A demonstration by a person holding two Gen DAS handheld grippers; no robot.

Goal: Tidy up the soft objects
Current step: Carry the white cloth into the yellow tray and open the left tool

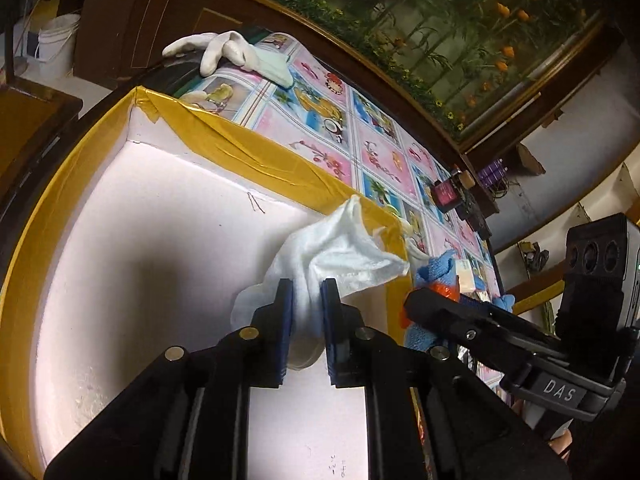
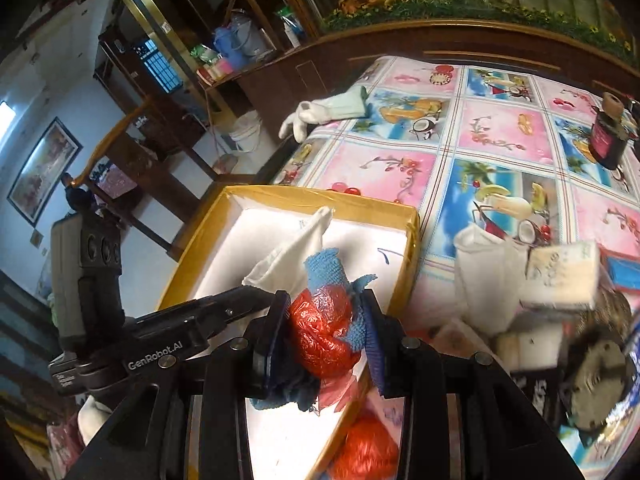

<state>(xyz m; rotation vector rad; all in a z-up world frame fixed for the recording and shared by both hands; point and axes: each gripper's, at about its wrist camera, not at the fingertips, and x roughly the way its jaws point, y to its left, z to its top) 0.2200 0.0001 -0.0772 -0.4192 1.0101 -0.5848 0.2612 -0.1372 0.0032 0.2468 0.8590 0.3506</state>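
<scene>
Left gripper (image 1: 306,300) sits low in the frame, clamped on a white cloth (image 1: 340,252) that hangs over the white-lined, yellow-taped box (image 1: 256,156). Right gripper (image 2: 326,320) pinches a blue cloth (image 2: 326,270) bundled with red plastic (image 2: 320,332) above the same box. Farther up, a white glove (image 2: 306,118) lies at the patterned bench's (image 2: 480,136) edge.

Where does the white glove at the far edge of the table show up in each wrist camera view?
Left wrist view: the white glove lies at top centre-left, beyond the box's far corner.
Right wrist view: the white glove lies upper centre, on the tablecloth's far-left edge.
Shared landmark: the yellow-rimmed box, nearer the camera than the glove in both.
</scene>
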